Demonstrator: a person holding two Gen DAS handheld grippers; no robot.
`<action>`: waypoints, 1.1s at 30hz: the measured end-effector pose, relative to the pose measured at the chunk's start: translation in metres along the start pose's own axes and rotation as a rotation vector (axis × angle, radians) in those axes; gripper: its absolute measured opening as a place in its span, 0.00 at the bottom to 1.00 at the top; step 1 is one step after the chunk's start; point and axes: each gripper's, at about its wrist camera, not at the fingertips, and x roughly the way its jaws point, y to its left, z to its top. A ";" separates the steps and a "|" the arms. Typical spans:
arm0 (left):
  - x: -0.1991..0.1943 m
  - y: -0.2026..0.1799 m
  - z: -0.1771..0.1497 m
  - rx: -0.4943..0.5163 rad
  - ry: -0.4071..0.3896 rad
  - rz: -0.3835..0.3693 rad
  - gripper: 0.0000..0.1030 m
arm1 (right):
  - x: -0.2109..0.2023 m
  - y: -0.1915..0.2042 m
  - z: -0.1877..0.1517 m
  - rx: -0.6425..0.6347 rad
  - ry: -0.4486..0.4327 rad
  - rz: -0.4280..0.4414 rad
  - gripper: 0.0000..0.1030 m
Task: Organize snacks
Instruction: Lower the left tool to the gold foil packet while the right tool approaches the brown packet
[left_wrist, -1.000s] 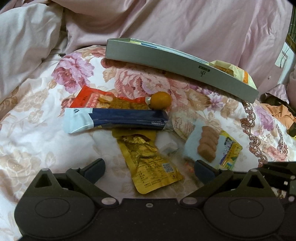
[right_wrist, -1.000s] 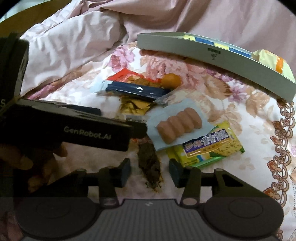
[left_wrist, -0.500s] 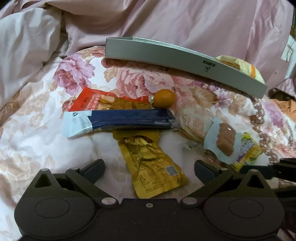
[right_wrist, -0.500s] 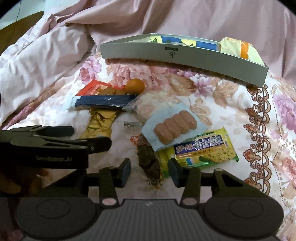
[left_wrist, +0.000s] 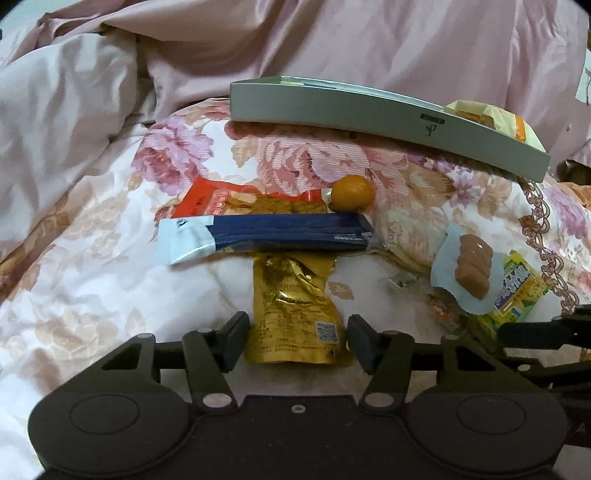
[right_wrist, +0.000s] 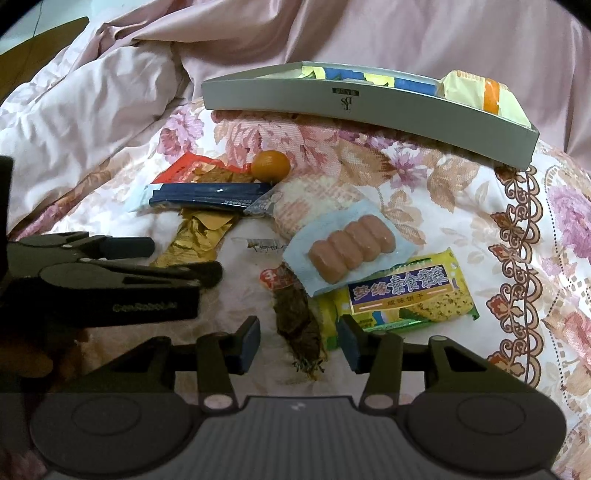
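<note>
On the floral quilt (left_wrist: 110, 280), only the right view shows the left claw (right_wrist: 184, 258) pinching the gold pouch (left_wrist: 295, 317).

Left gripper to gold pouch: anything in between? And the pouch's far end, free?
Nothing visible between them: the left gripper has just been closing, and its fingers flank the gold pouch at its near end. The far end is not free: the blue bar wrapper lies across it.
</note>
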 end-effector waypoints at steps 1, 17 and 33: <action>-0.001 0.001 -0.001 -0.002 -0.002 -0.002 0.56 | 0.000 0.000 0.000 0.001 -0.001 0.003 0.51; -0.047 0.010 -0.033 -0.019 0.033 -0.024 0.59 | -0.003 0.002 -0.003 -0.004 -0.003 0.084 0.48; -0.021 0.004 -0.016 0.053 -0.003 -0.005 0.76 | 0.001 0.004 -0.003 -0.060 -0.003 0.039 0.67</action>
